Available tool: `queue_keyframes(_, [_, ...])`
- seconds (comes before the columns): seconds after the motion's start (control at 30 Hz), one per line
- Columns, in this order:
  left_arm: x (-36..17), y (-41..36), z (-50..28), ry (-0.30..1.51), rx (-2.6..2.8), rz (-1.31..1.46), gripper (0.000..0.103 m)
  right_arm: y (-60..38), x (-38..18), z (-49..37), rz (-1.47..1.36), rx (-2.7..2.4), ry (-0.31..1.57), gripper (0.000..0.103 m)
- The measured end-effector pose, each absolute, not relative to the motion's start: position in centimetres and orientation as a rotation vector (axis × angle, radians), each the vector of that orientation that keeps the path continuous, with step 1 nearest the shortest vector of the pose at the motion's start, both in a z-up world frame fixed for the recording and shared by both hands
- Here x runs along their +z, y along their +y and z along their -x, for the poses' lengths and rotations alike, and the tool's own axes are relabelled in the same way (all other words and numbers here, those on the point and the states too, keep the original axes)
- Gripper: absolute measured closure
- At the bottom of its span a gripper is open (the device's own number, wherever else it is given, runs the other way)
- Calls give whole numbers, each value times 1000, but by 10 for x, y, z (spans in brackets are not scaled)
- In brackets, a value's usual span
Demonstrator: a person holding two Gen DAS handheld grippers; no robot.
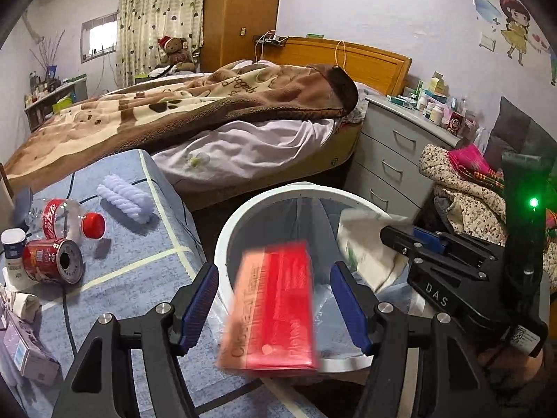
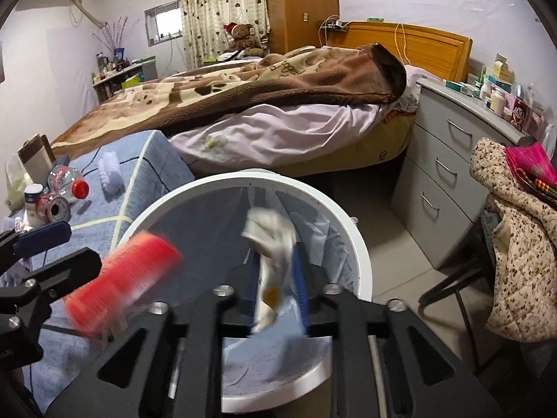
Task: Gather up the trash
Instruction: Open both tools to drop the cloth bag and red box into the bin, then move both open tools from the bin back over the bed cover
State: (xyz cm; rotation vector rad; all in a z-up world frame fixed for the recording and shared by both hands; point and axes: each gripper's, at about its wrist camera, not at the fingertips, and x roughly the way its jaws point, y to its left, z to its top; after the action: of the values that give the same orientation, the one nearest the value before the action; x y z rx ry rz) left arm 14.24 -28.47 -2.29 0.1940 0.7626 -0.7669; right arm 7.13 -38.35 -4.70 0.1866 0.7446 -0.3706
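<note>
Red box, blurred, long axis running 12-to-6 o'clock, sits between but clear of the left tool's spread pads above the white bin, while the right tool, slightly parted, has crumpled white wrapper between its pads, grip unclear.

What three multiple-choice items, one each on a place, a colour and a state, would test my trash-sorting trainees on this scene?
1. Where is the red box? A on the bed; B between the fingers of the left gripper; C in a drawer.
2. The plastic bottle's cap is: A red; B green; C black.
3. The can on the blue cloth is: A upright; B crushed flat; C on its side.
Answers: B, the blue pads flank the blurred box; A, the cap is plainly red; C, its round end faces the camera.
</note>
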Motion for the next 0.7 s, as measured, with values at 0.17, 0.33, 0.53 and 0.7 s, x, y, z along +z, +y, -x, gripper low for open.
queue_keyframes(0.17, [-18, -276, -143, 749, -750, -181, 29, -382, -45, -68, -203, -363, 729, 50])
queue_keyframes(0.33, [-11, -261, -143, 738, -720, -163, 29, -376, -39, -69, -204, -354, 710, 50])
queue_keyframes(0.53, [0, -234, -141, 710, -671, -149, 29, -361, -30, -72, -193, -314, 669, 50])
queue_keyframes(0.7, [9, -199, -140, 678, -608, -131, 29, -343, -22, -79, -179, -260, 634, 50])
